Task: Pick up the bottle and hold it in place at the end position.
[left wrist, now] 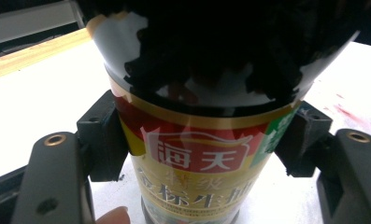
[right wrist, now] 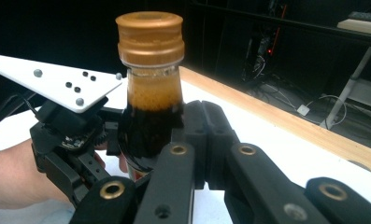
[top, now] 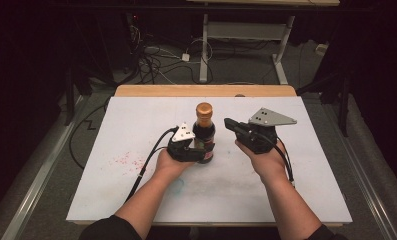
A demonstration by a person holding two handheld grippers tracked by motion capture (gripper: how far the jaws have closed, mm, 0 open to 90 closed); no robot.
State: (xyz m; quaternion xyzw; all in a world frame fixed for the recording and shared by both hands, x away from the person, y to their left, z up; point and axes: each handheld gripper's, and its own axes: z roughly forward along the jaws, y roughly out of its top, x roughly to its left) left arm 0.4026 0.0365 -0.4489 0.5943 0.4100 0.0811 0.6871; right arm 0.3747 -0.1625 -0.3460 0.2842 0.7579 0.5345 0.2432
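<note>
A dark sauce bottle point(top: 204, 131) with a gold cap stands upright in the middle of the white board point(top: 136, 200). My left gripper point(top: 200, 151) is shut on its labelled body. In the left gripper view both pads press the red and gold label of the bottle point(left wrist: 197, 158) from either side, with my left gripper point(left wrist: 204, 142) around it. My right gripper point(top: 229, 123) hovers just right of the bottle's shoulder, shut, with nothing held. In the right gripper view its jaws point(right wrist: 206, 135) meet beside the dark neck of the bottle point(right wrist: 150, 93).
A wooden strip point(top: 206, 90) runs along the board's far edge. Pink stains point(top: 128, 160) mark the board to the left of my left hand. Beyond the table, cables point(top: 156, 60) and a desk frame point(top: 204, 50) stand on the floor.
</note>
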